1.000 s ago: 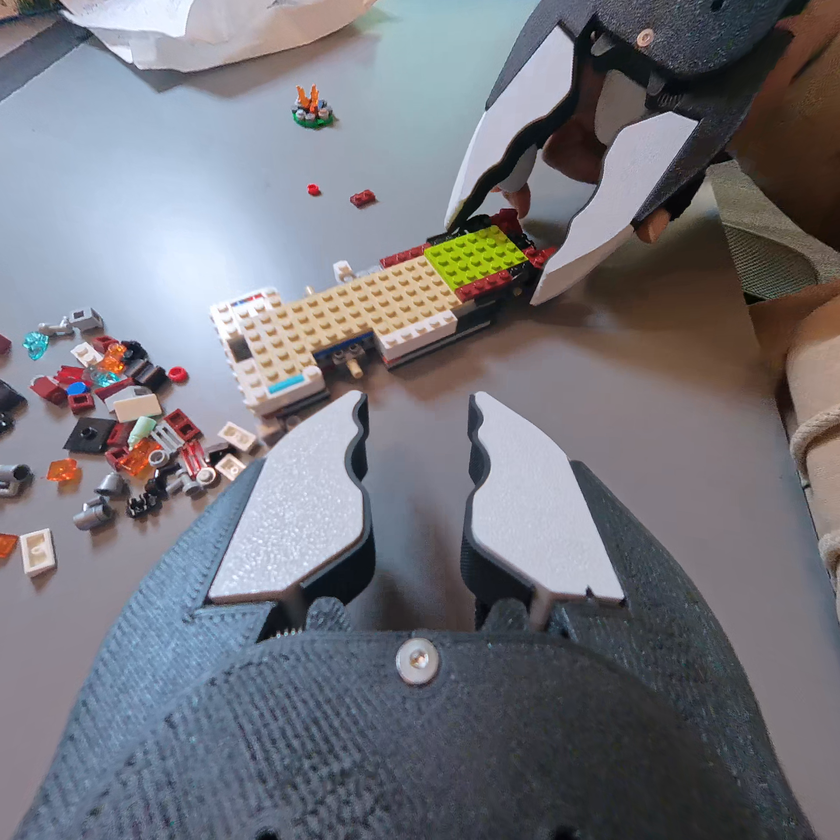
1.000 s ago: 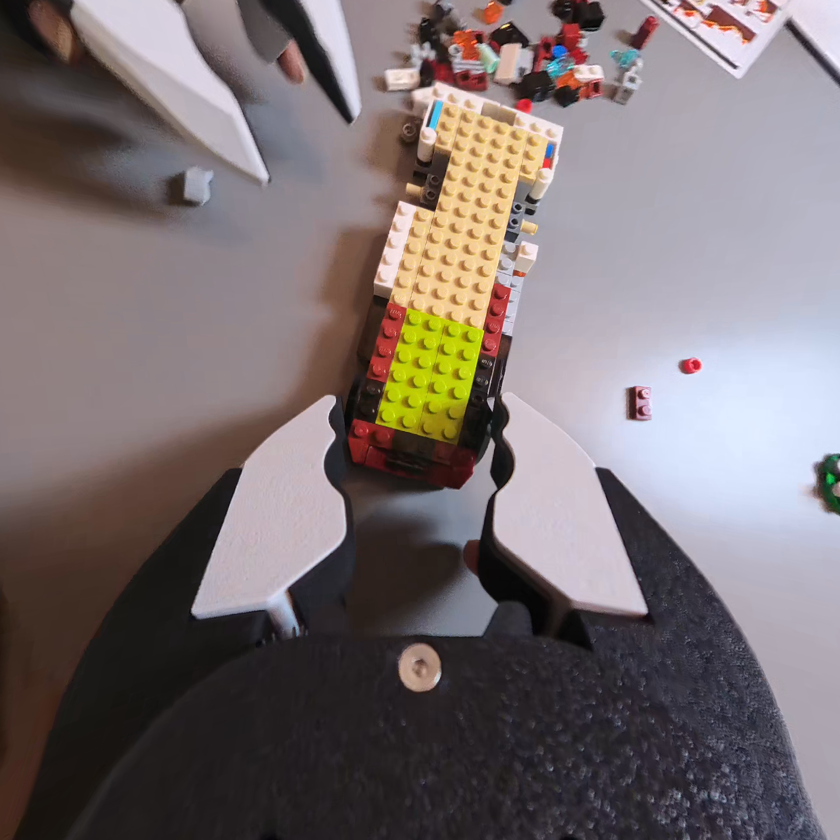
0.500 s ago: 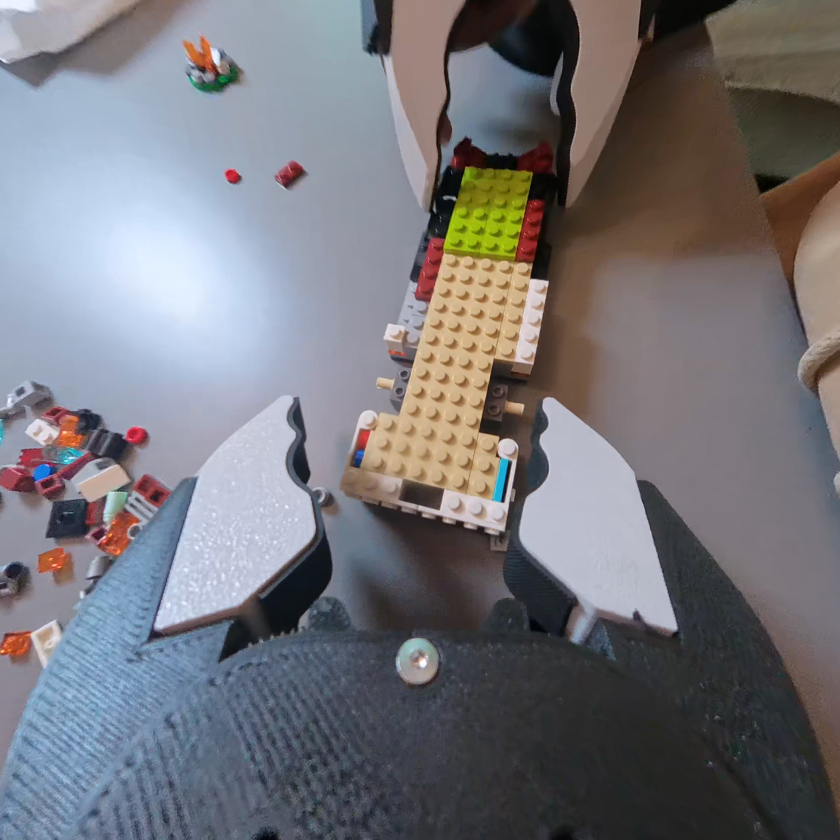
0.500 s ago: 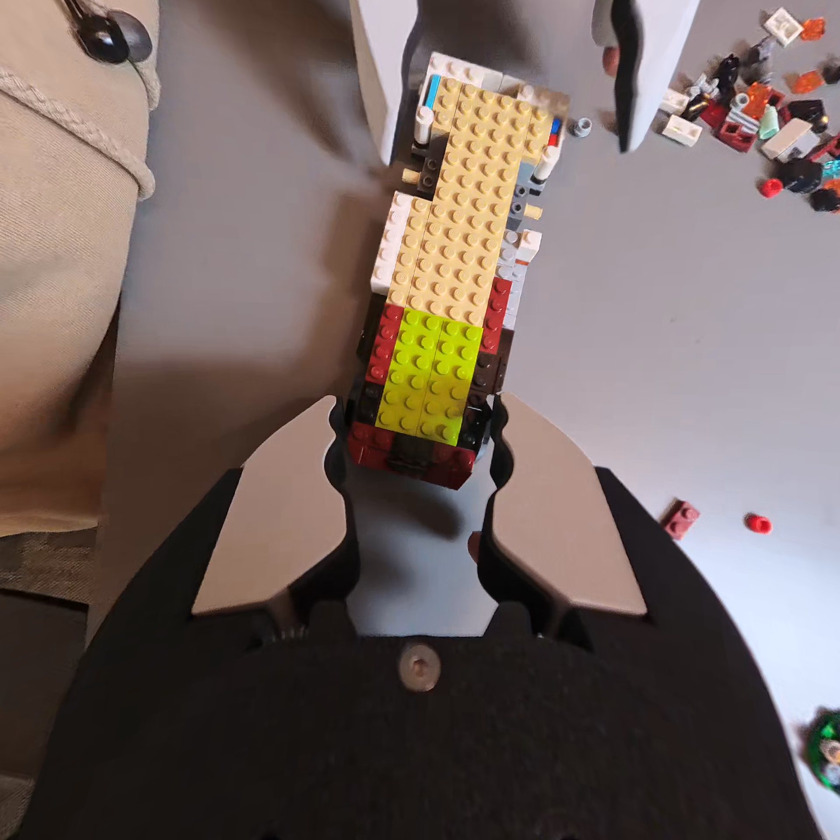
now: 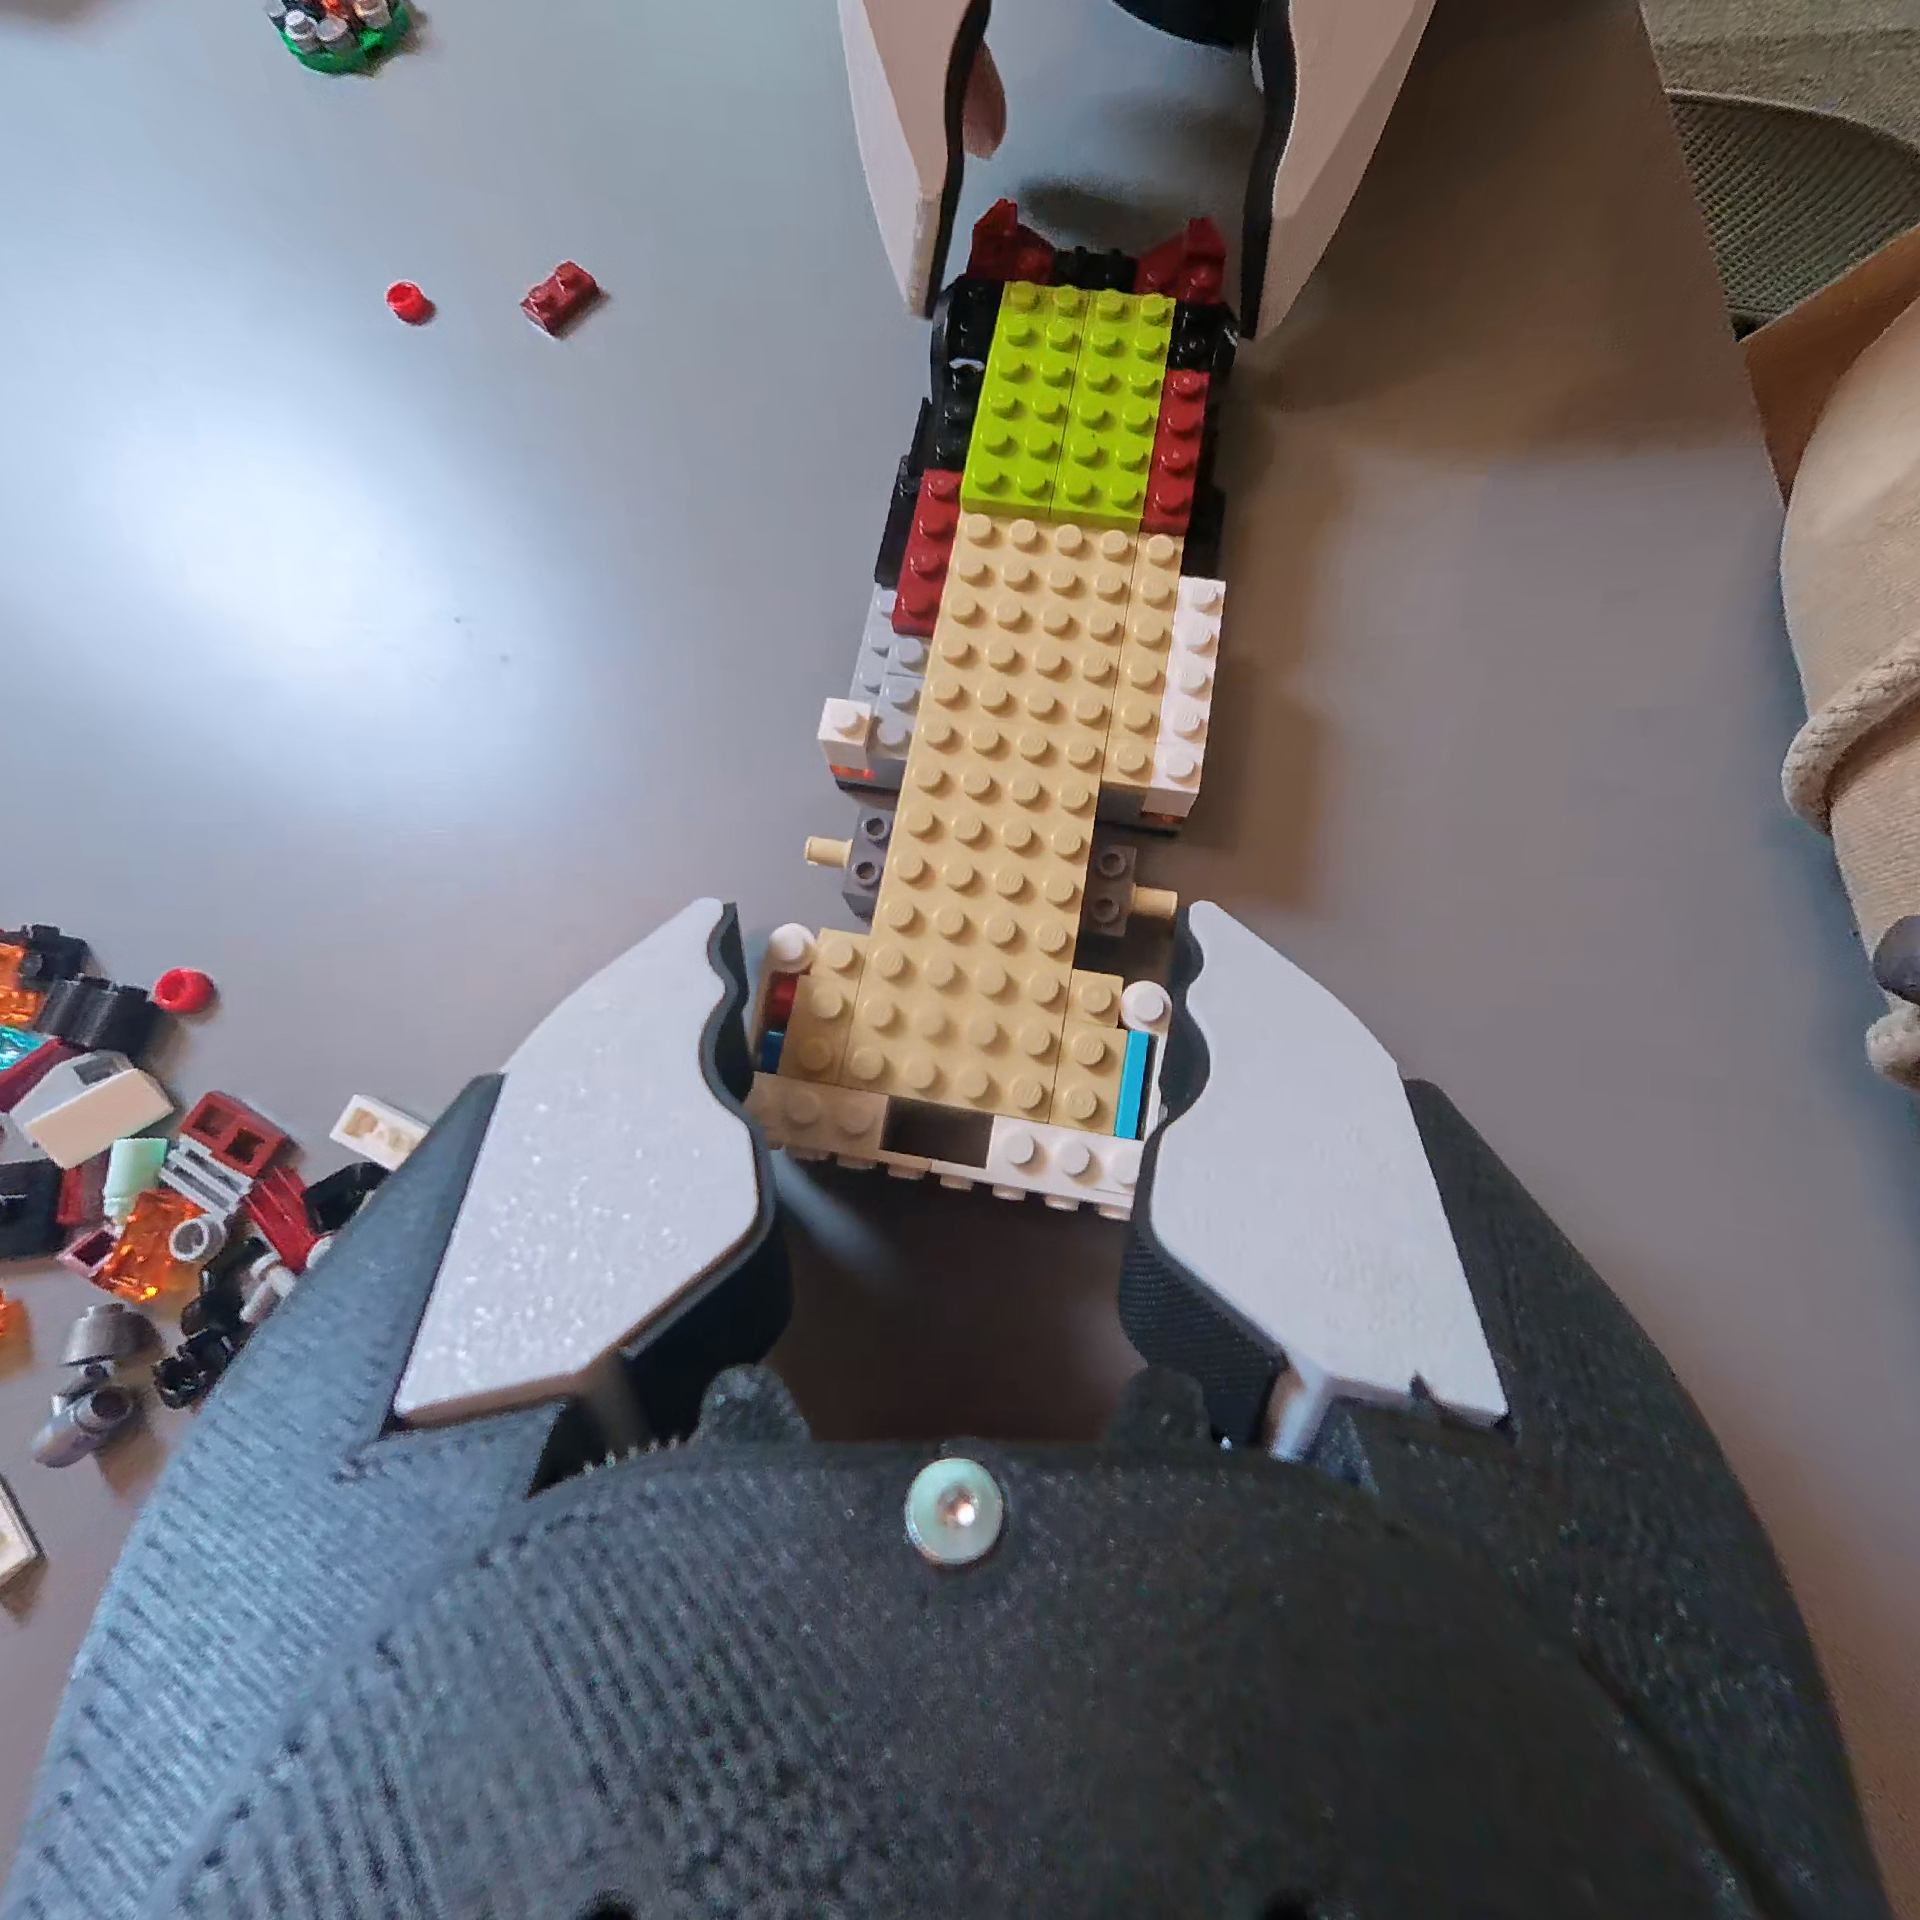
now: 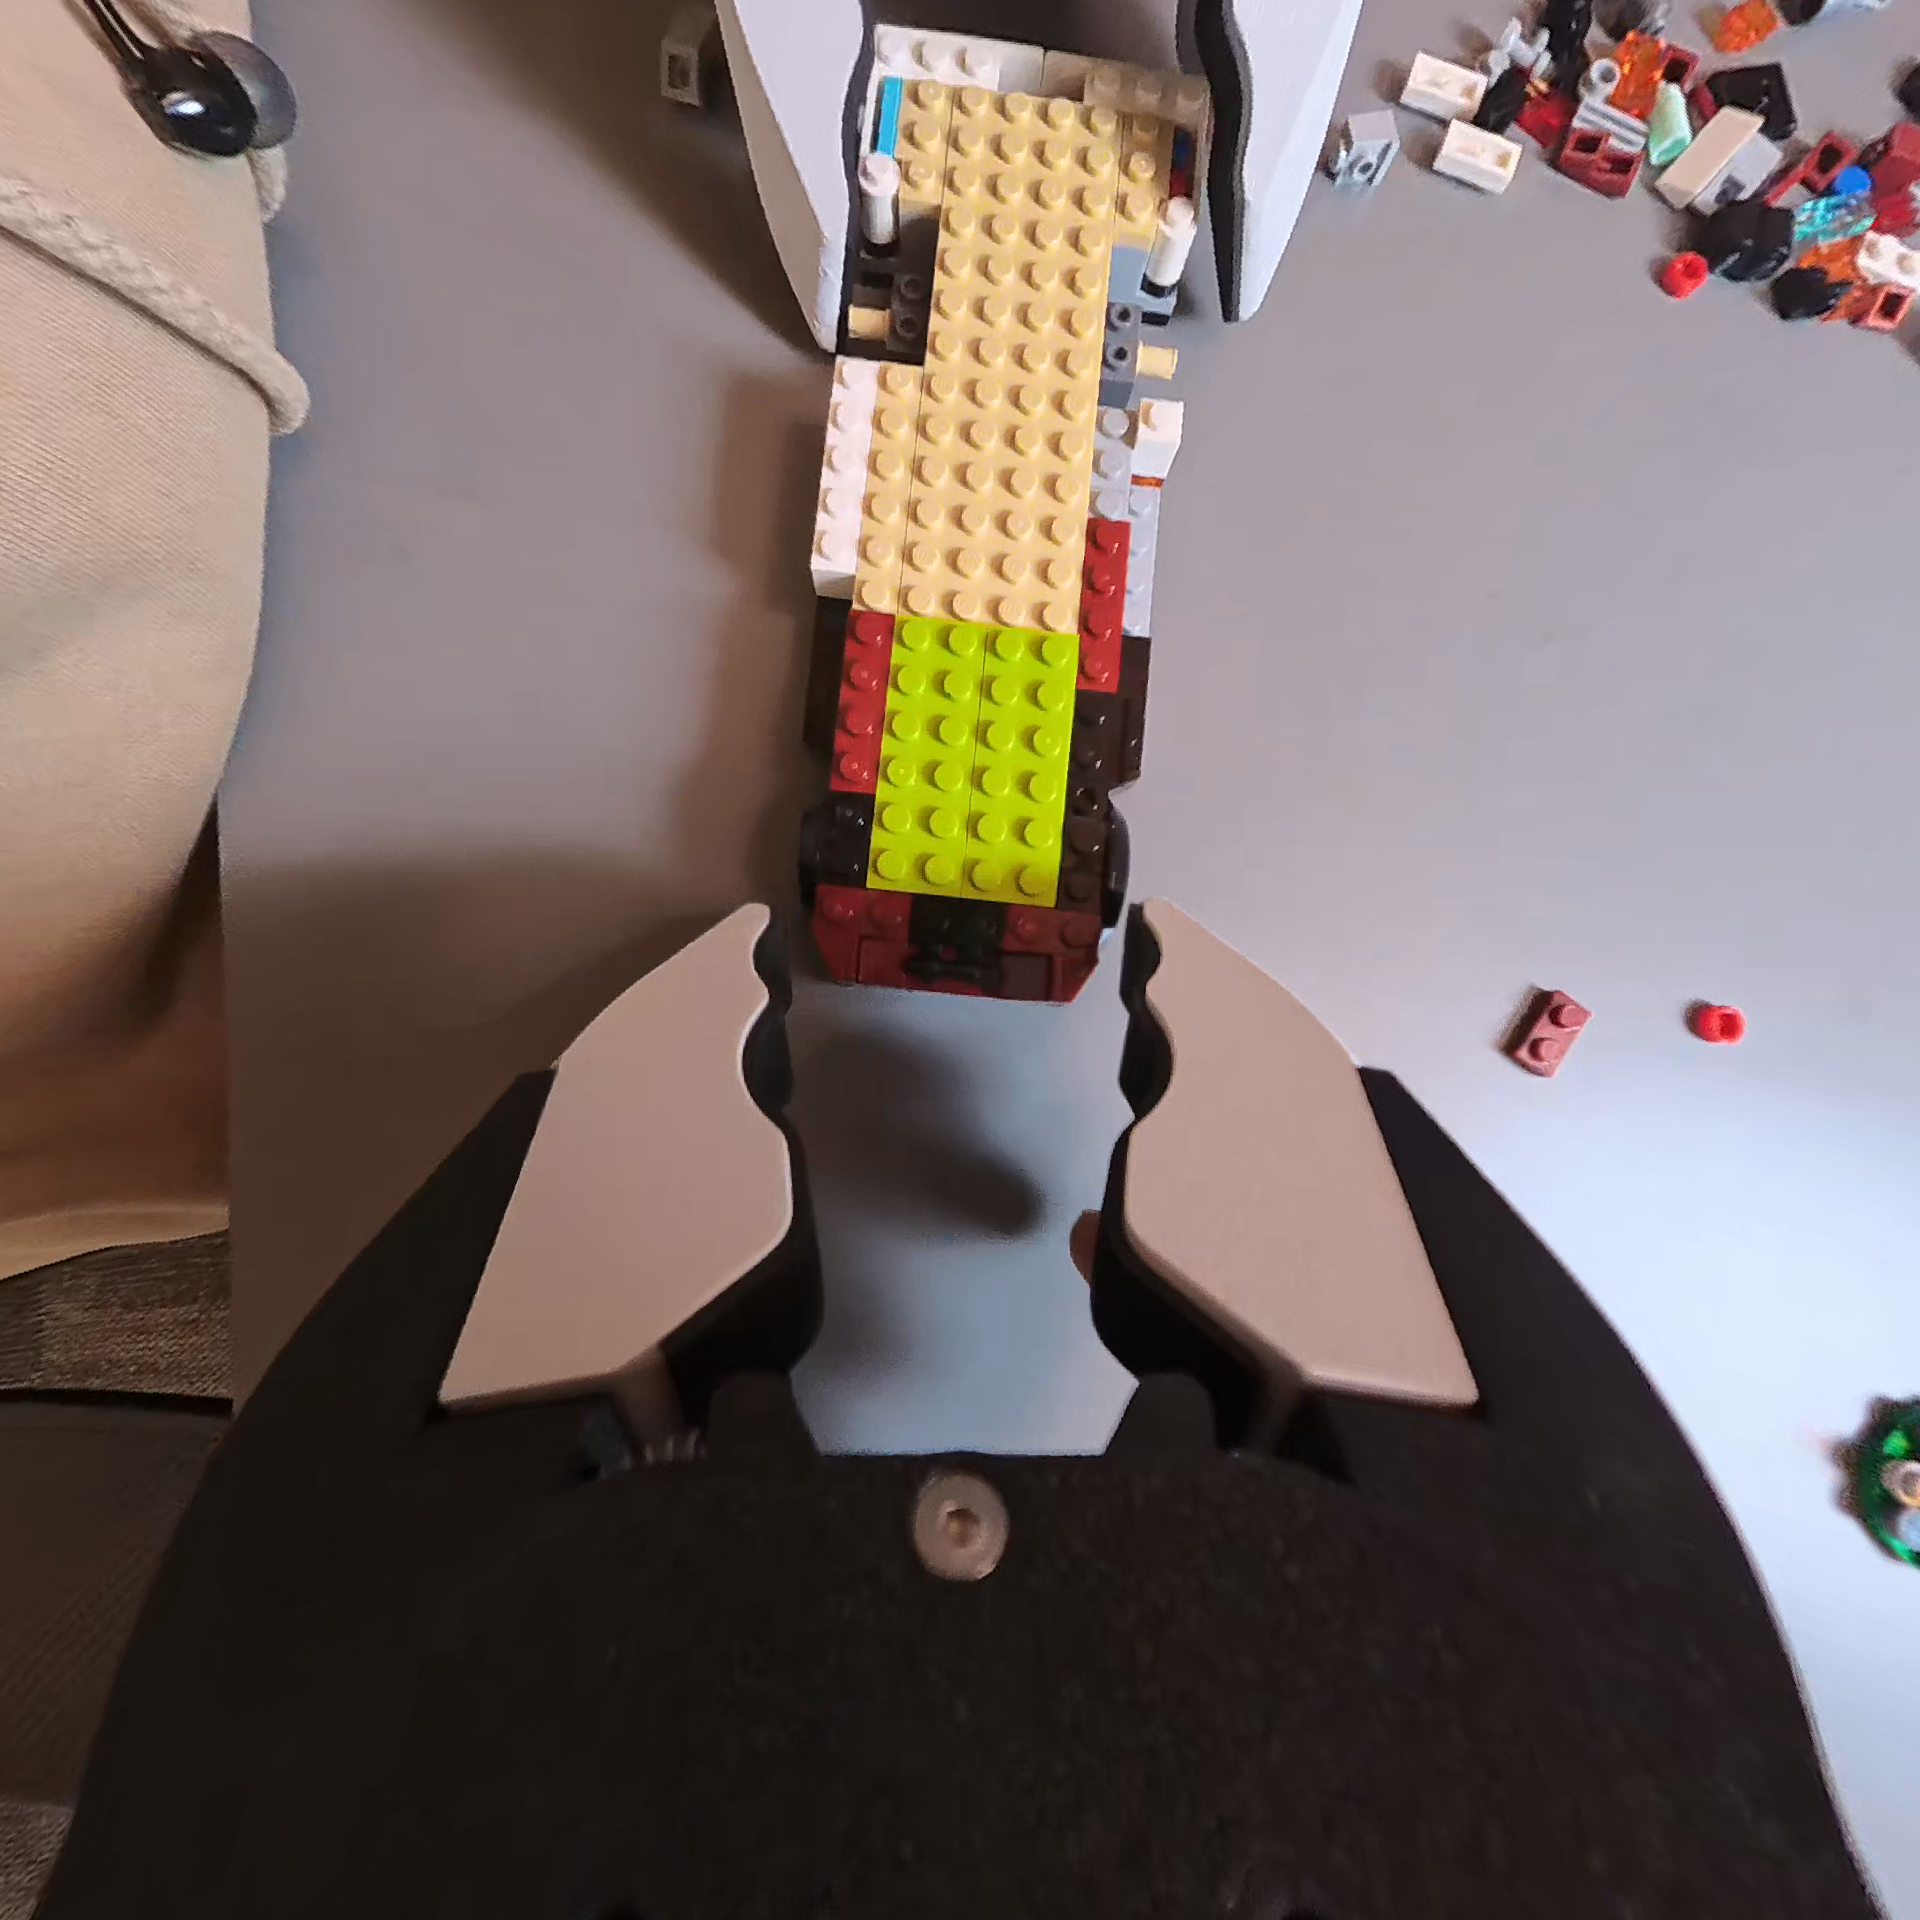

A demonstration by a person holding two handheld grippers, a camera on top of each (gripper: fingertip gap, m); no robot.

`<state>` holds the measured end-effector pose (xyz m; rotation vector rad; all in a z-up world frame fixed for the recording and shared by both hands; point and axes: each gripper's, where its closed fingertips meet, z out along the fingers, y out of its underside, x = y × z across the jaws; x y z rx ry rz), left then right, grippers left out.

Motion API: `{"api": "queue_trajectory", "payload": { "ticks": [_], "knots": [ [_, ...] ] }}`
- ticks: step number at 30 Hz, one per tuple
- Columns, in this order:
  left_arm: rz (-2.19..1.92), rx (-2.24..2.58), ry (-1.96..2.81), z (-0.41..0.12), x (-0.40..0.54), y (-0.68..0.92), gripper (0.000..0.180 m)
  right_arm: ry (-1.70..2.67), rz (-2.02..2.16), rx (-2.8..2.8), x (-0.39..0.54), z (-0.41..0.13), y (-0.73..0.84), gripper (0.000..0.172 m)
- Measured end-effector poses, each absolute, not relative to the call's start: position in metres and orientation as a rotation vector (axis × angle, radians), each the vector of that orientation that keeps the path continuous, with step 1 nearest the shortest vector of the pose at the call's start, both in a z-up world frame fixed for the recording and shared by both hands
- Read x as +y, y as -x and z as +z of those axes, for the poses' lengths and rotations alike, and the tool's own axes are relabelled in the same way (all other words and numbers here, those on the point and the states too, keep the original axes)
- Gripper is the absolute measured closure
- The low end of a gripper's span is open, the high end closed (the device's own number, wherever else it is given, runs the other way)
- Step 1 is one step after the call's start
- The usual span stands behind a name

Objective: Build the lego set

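my left claw (image 5: 956, 1039) clamped on the tan end of the brick model (image 5: 1029, 727), my right claw (image 6: 951, 956) wide around its dark red end without pressing, loose bricks (image 5: 125, 1164) left of the model on the grey surface (image 5: 416, 623)

The brick model (image 5: 1023, 727) lies lengthwise between the two grippers, blocking the middle of the worktop (image 5: 416, 644); to its left the grey surface is bare but for a red stud (image 5: 408, 301) and a dark-red plate (image 5: 561, 298); a brick pile (image 5: 125, 1174) crowds the near left; a beige sleeve (image 5: 1860, 644) closes the right edge.
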<state>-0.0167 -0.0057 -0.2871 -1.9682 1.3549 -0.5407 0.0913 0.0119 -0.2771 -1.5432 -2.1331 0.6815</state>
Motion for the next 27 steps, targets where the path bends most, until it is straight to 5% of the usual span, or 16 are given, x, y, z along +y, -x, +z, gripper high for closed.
{"api": "queue_trajectory", "payload": {
  "ticks": [27],
  "knots": [
    [-0.549,1.313,1.979,-0.286,-0.008,0.016,0.102,1.553,0.659,-1.978,0.026,-0.279,-0.091,0.119]
  ]
}}
